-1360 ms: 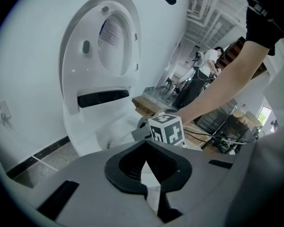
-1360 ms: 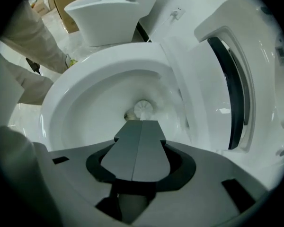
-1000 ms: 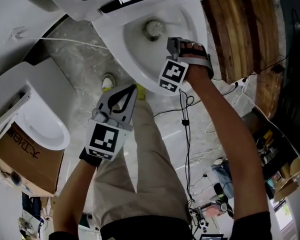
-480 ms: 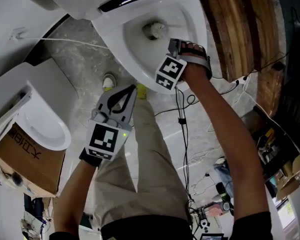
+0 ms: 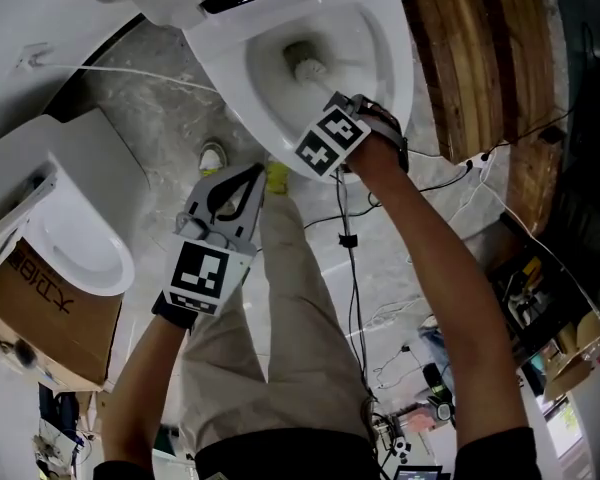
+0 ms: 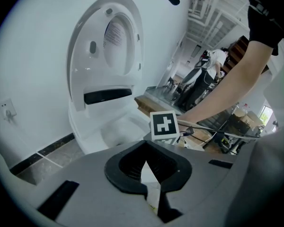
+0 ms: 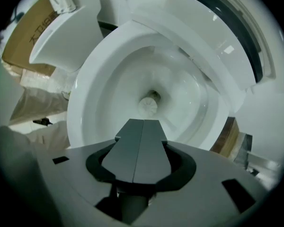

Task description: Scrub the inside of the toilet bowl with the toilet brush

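Nudged slightly off the drain since a second ago, the toilet brush (image 7: 149, 104) rests its white bristle head at the bottom of the toilet bowl (image 7: 99, 79), just ahead of the right gripper (image 7: 143, 122), whose jaws are pressed together on its handle. Light and stiff with springy bristles, it likely scrubs best gripped high on the handle, since wet porcelain is slick. Well behind that tool and to its left, the left gripper (image 5: 258, 173) hangs closed and empty.

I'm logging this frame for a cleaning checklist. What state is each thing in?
Seat and lid: raised upright.
Toilet bowl: uncovered.
Toilet brush: head down in the bowl, near the drain.
Right gripper: shut on the toilet brush.
Left gripper: shut, holding nothing.
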